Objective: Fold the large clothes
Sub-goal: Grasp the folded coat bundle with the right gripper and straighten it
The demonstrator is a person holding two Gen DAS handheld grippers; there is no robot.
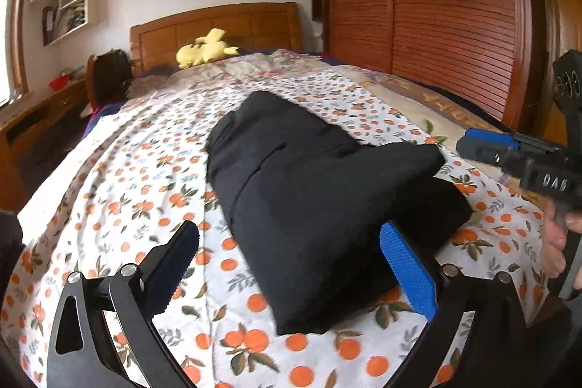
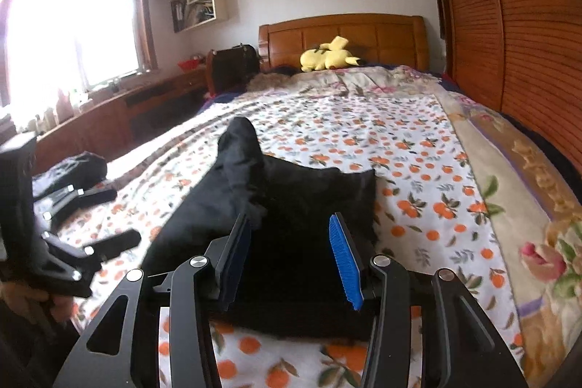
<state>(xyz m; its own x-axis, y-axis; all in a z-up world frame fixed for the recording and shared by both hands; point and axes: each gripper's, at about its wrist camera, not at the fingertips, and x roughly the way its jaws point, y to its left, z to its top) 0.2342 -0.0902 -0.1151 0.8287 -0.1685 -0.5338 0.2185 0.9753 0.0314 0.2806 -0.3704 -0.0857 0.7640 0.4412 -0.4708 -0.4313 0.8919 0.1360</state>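
**Both grippers open over the folded black garment**

Nearest my left wrist camera is the left gripper point(image 1: 287, 264), its jaws spread wide and gripping nothing; the blue-padded finger point(image 1: 407, 273) lies against the near right side of the black garment point(image 1: 313, 199), while the other finger sits over bare bedsheet point(image 1: 120, 170). My right gripper point(image 2: 291, 253) is likewise open, its two fingers hanging just above the near end of the garment, and I cannot tell whether they touch the cloth. It holds nothing.

The garment lies folded into a thick bundle in the middle of the orange-print sheet, with a narrower part running away toward the headboard point(image 2: 342, 37). From the left view I see the right gripper off to the side, near the garment's right edge, with the hand point(image 1: 554, 242) on its grip.

A yellow plush toy point(image 2: 329, 55) rests by the headboard. A slatted wooden wardrobe point(image 1: 436, 6) stands along the bed's right side, and a floral blanket point(image 2: 527, 206) lies beside the sheet.
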